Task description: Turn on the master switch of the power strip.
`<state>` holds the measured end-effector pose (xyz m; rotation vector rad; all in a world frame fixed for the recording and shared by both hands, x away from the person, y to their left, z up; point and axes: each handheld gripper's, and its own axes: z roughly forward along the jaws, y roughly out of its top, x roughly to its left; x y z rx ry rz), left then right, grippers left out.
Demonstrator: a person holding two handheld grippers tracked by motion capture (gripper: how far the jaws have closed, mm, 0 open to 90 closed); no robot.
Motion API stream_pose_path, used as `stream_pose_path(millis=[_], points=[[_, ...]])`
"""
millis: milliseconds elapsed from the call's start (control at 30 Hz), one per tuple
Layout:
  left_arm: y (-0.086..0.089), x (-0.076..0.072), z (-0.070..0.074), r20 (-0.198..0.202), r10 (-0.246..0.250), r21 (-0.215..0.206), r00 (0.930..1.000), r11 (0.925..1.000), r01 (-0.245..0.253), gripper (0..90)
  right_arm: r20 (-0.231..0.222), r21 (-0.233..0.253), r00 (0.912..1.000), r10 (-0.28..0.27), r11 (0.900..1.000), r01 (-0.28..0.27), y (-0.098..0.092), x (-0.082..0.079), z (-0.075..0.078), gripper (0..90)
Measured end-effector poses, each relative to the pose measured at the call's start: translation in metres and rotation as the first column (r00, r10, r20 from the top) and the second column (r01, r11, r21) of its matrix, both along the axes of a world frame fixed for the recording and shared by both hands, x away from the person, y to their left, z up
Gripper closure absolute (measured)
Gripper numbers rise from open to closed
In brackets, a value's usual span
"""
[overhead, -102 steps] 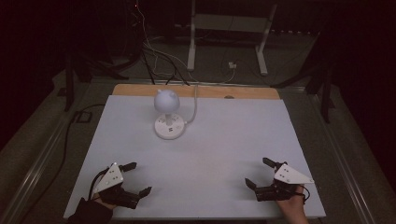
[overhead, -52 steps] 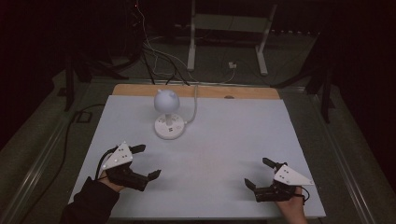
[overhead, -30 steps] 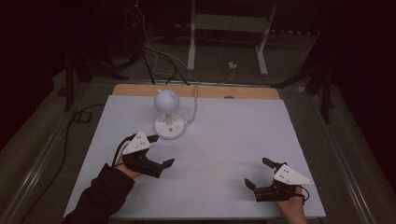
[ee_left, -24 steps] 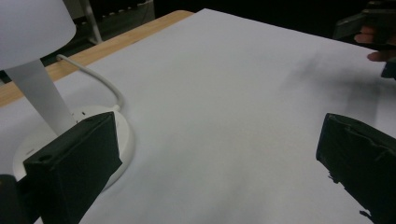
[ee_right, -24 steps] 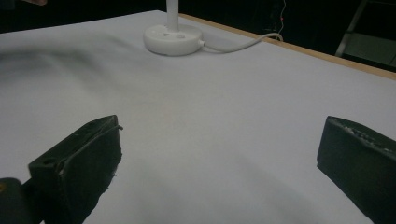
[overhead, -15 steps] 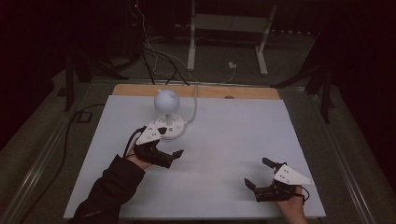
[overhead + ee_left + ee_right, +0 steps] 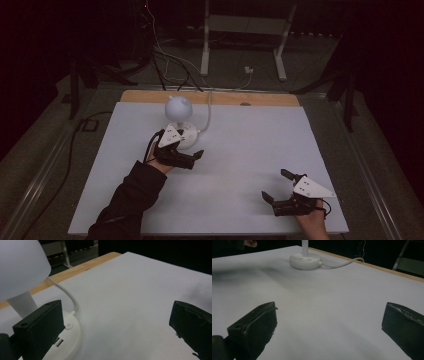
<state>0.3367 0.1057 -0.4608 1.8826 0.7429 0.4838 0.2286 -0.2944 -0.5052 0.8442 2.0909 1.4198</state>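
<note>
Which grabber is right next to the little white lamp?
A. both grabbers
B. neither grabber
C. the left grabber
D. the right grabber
C. The left gripper sits open right beside the white lamp, by its round base, while the right gripper rests far off near the table's front edge.
</note>
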Motion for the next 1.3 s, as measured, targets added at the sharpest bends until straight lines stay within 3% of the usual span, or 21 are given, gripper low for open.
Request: stream_pose_path(millis=[100,200,367,400,800,1033,1300], points=[[-0.002,0.005,-0.004,0.015,0.042,-0.001,0.9990,0.9991,-0.042,0.1,-0.001,0.002,1.0000,0.003,1.000,-0.003,0.000,0.000,0.000,0.0],[-0.003,0.007,-0.007,0.015,0.047,-0.010,0.9988,0.9989,-0.046,0.1,-0.001,0.001,1.0000,0.006,1.000,-0.006,0.000,0.000,0.000,0.0],[-0.009,0.011,-0.013,-0.008,0.080,-0.015,0.9968,0.9967,-0.080,0.1,0.000,0.004,1.0000,0.007,1.000,-0.007,0.000,0.000,0.000,0.0],[-0.011,0.013,-0.016,-0.001,0.112,-0.002,0.9937,0.9937,-0.112,0.1,-0.002,0.005,1.0000,0.008,1.000,-0.008,0.000,0.000,0.000,0.0],[-0.015,0.026,-0.035,-0.009,0.134,0.036,0.9910,0.9904,-0.133,0.2,-0.002,0.010,0.9999,0.011,1.000,-0.011,-0.001,0.000,0.000,0.0],[-0.016,0.033,-0.043,-0.002,0.163,0.073,0.9866,0.9839,-0.163,5.5,-0.002,0.012,0.9999,0.012,1.000,-0.012,-0.001,0.000,0.000,0.0],[-0.017,0.040,-0.050,0.009,0.187,0.121,0.9823,0.9750,-0.187,19.6,-0.004,0.015,0.9999,0.012,1.000,-0.012,-0.001,0.000,0.000,0.0]])
